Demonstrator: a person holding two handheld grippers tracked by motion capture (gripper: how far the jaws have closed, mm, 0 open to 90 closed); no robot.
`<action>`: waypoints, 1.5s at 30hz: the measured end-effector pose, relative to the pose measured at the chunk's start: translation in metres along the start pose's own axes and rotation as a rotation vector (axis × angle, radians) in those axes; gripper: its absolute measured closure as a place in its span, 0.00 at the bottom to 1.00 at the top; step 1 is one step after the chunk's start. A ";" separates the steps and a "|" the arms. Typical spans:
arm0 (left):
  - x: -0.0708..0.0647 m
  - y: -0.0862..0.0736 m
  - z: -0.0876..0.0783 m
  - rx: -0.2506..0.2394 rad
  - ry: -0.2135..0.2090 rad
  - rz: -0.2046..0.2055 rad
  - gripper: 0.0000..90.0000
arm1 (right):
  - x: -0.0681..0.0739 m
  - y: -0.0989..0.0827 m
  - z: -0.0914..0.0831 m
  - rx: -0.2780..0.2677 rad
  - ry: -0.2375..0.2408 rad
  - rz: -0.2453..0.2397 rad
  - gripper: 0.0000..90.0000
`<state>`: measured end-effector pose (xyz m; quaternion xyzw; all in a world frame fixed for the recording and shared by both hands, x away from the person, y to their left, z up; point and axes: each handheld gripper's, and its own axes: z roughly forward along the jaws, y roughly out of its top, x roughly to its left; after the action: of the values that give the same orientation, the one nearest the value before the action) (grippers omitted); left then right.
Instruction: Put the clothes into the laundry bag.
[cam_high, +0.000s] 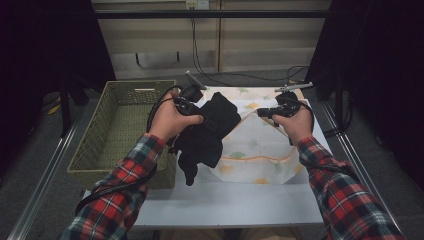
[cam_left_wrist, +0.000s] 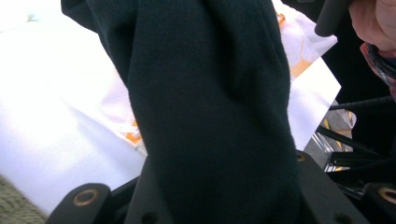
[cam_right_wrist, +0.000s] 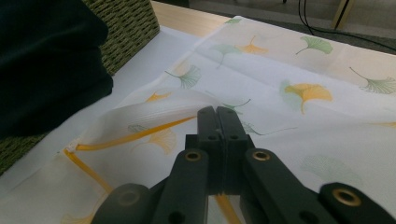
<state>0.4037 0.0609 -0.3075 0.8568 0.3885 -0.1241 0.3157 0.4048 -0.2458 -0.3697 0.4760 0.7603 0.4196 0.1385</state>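
Left tongs grasping black garment just right of wicker basket; right tongs clenched empty above leaf-print cloth. Carry step; next, swing garment over basket rim, release.

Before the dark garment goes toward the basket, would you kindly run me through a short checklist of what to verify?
1. Left gripper holds the black garment: ok, cloth fills the space between its jaws in the left gripper view.
2. Garment clear of the table: ok, it hangs free.
3. Right gripper shut and holding nothing: ok, jaws together above the leaf-print cloth.
4. Basket has room: ok, what shows of its inside looks bare.
5. Garment free of the leaf-print cloth: cannot tell.
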 end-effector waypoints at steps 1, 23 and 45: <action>-0.001 0.000 0.002 0.002 -0.002 0.004 0.78 | 0.000 0.000 0.000 -0.002 -0.001 -0.004 1.00; -0.019 -0.007 0.034 0.022 -0.054 0.040 0.78 | 0.006 0.004 0.003 0.000 -0.006 -0.008 1.00; -0.031 -0.011 0.071 0.056 -0.095 0.044 0.78 | 0.010 0.005 0.004 -0.014 0.001 -0.021 1.00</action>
<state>0.3773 0.0034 -0.3529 0.8668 0.3504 -0.1687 0.3122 0.4052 -0.2343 -0.3659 0.4668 0.7625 0.4234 0.1460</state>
